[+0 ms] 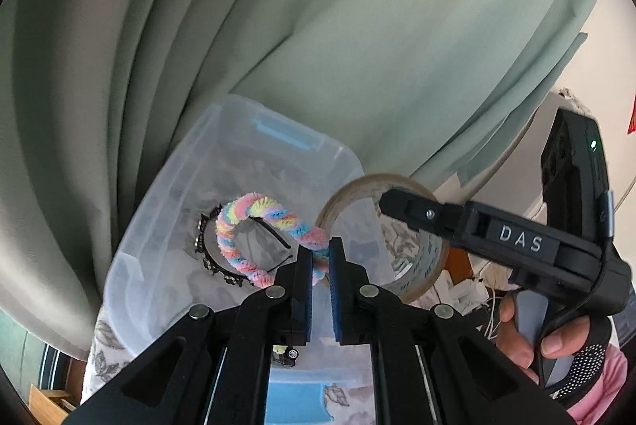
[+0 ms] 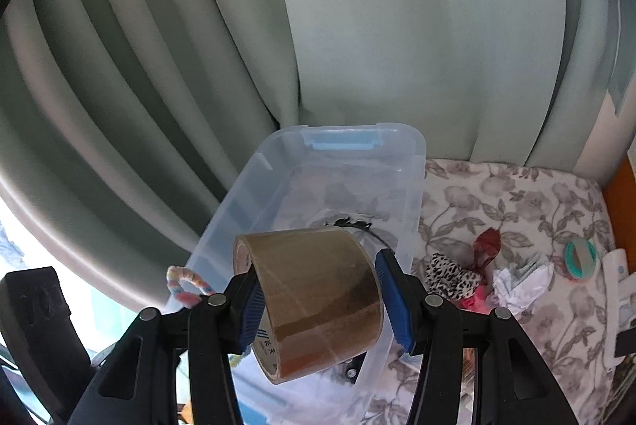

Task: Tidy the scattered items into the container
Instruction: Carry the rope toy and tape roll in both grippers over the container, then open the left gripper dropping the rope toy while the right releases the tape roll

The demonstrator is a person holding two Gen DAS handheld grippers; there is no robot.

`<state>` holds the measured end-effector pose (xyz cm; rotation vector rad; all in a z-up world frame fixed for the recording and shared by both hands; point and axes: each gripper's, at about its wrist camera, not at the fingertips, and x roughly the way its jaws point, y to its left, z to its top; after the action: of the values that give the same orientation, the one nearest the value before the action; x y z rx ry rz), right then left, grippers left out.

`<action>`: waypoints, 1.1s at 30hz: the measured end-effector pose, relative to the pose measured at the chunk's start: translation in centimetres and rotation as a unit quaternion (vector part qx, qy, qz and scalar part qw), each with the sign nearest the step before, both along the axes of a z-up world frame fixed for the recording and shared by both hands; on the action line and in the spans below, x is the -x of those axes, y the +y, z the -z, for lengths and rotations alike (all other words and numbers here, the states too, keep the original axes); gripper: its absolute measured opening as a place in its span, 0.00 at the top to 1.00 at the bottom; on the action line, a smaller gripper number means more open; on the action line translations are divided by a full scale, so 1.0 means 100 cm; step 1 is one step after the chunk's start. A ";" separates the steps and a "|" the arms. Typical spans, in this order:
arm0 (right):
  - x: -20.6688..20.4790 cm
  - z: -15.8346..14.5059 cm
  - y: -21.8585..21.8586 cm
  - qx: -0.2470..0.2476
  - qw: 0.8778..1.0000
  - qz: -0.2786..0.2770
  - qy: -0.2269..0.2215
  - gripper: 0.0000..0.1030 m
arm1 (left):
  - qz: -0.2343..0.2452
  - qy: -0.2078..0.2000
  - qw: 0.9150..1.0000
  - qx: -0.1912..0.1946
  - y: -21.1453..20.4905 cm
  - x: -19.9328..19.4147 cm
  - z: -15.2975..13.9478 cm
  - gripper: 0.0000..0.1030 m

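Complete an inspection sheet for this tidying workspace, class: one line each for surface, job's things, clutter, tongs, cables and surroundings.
Surface: floral cloth.
Job's things: clear plastic bin holding a black beaded hairband; pastel braided ring; brown tape roll.
Clutter: leopard-print fabric, crumpled paper, teal tape roll, red item.
Tongs: left tongs shut on the braided ring; right tongs shut on the tape roll, over the bin.
Cables: black cable on the right handle.
Surroundings: green curtain.

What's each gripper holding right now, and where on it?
Left gripper pinches the pastel braided hair ring at one side. Right gripper clamps the brown tape roll across its flat ends.
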<state>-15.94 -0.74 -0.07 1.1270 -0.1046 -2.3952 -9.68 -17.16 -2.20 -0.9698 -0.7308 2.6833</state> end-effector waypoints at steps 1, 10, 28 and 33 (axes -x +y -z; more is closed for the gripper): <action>0.002 0.001 -0.001 -0.004 1.000 0.002 0.001 0.46 | 0.004 -0.006 1.000 0.001 0.003 0.004 0.003 0.93; 0.009 0.012 -0.012 -0.022 1.000 -0.012 -0.002 0.46 | 0.000 -0.040 0.999 0.005 -0.004 0.011 0.023 0.93; 0.002 0.017 -0.014 -0.039 0.999 -0.022 -0.024 0.43 | -0.034 -0.059 0.998 0.015 -0.015 -0.008 0.013 0.46; -0.005 0.006 -0.011 -0.031 0.999 -0.030 -0.010 0.34 | -0.042 -0.072 0.996 0.027 -0.014 -0.011 0.008 0.41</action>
<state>-15.48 -1.82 -0.64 1.1664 -0.0038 -2.3484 -8.56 -18.57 -3.03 -1.1826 -0.7468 2.7401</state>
